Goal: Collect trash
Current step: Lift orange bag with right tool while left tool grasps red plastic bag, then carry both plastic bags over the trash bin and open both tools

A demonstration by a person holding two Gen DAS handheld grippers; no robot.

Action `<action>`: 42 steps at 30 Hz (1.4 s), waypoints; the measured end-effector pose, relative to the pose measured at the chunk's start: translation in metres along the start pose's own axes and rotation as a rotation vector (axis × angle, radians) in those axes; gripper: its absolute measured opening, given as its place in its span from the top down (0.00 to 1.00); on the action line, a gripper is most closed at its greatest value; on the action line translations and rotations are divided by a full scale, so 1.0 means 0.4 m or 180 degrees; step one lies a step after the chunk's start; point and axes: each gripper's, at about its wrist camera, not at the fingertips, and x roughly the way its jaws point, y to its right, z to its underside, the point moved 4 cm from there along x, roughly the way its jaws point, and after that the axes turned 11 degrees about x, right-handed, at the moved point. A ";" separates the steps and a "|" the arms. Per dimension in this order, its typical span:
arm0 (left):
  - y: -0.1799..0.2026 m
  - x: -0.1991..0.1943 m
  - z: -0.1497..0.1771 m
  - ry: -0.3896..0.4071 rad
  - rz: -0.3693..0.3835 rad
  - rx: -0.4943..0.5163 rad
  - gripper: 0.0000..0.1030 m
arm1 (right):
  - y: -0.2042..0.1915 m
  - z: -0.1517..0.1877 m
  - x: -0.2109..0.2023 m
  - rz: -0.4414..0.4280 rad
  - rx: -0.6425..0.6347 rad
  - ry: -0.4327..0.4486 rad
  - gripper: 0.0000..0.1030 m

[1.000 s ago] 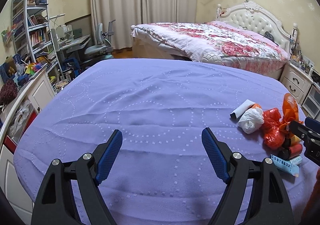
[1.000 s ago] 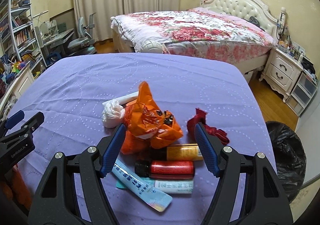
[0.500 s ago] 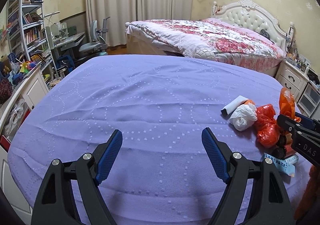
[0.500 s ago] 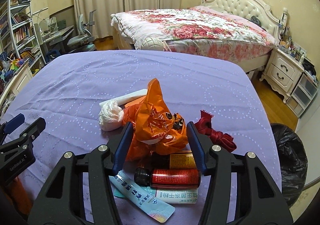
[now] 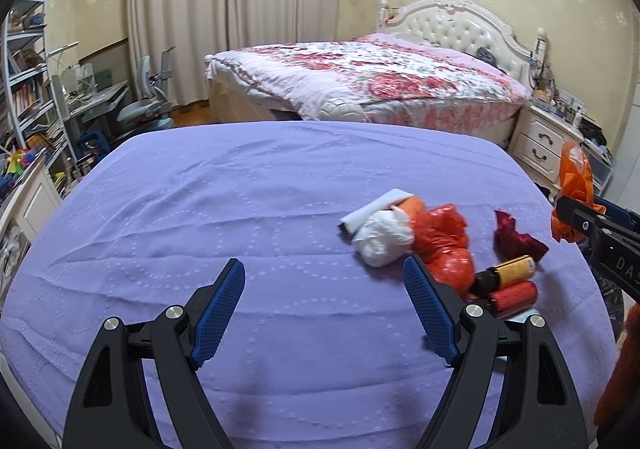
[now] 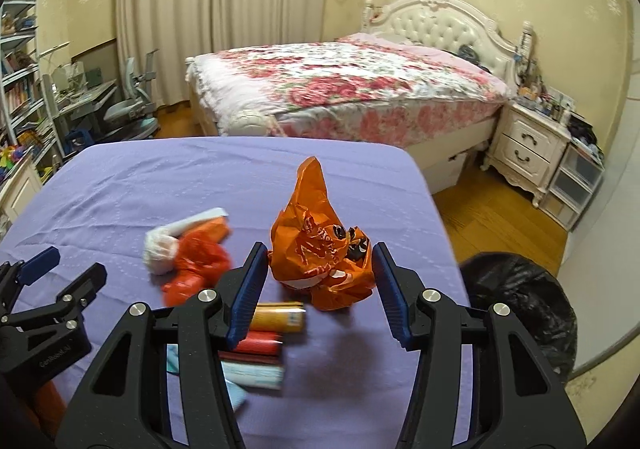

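My right gripper (image 6: 318,283) is shut on a crumpled orange plastic bag (image 6: 316,245) and holds it lifted above the purple table (image 6: 140,177); the bag also shows at the right edge of the left wrist view (image 5: 574,185). More trash lies on the cloth: a white wad (image 5: 382,237), a red bag (image 5: 444,245), a dark red wrapper (image 5: 516,239), a yellow tube (image 5: 510,273), a red tube (image 5: 514,297) and flat packets (image 6: 252,371). My left gripper (image 5: 324,309) is open and empty, low over bare cloth left of the pile.
A black bin bag (image 6: 520,309) stands on the floor right of the table. A floral bed (image 6: 340,89) and white nightstand (image 6: 528,145) lie beyond. Shelves and a desk (image 5: 40,109) are at the left.
My right gripper closed on the orange bag and lifted it up and right, off the pile. The left gripper drifted right, closer to the trash.
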 end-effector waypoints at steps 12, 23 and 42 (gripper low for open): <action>0.132 0.050 -0.035 -0.0062 0.0260 0.0217 0.23 | 0.214 0.041 0.013 0.0274 0.0442 -0.0073 0.49; 0.186 0.113 -0.027 -0.0323 0.0290 0.0390 0.51 | 0.242 0.064 0.022 0.0198 0.0505 -0.0103 0.49; 0.195 0.046 -0.042 -0.0069 0.0455 0.0359 0.75 | 0.242 0.057 0.003 0.0208 0.0540 -0.0043 0.49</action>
